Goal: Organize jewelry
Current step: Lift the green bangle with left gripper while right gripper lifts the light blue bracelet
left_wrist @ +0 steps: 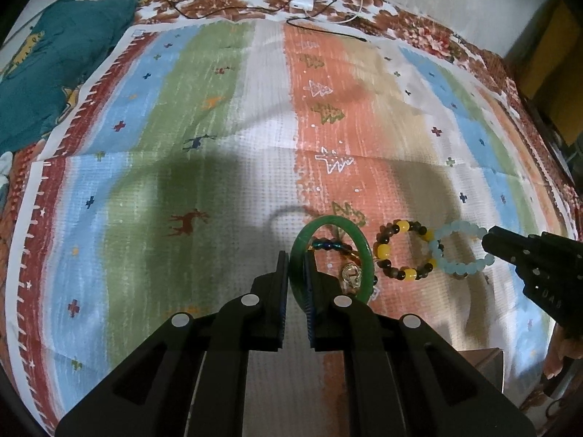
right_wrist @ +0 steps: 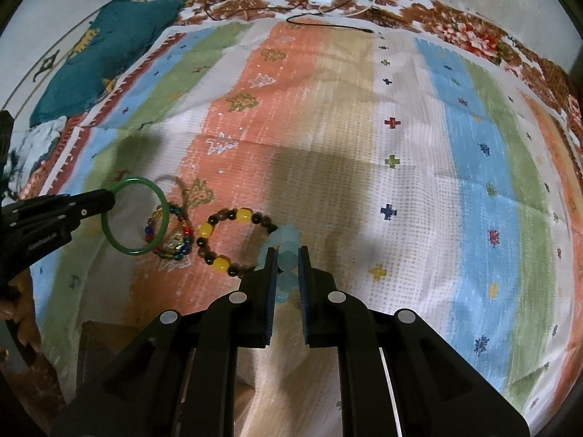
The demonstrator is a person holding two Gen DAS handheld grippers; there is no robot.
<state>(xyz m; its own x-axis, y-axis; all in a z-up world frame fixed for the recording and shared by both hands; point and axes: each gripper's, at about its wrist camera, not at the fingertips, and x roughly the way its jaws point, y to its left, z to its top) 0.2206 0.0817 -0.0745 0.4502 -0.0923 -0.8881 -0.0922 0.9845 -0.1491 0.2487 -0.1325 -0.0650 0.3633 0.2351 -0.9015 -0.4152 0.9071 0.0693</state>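
A: So, which step is going on here?

B: Both pieces are being picked up off the striped cloth (left_wrist: pixel 218 116). The left gripper (left_wrist: pixel 296 273) is pinching the green bangle (left_wrist: pixel 329 220) by its rim, nearly shut. The right gripper (right_wrist: pixel 283 266) is squeezing the pale blue bead bracelet (right_wrist: pixel 286 255), also nearly shut.

A: And next?

B: I'm guessing each is heading somewhere separate, clear of the yellow-and-brown bracelet (right_wrist: pixel 222 240) and the multicoloured one (right_wrist: pixel 175 244) lying between them.

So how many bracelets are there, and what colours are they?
Green bangle, held in the left gripper: 1
Pale blue bead bracelet, held in the right gripper: 1
Brown and yellow bead bracelet: 1
Multicoloured bead bracelet with a gold charm: 1
Total: 4 bracelets
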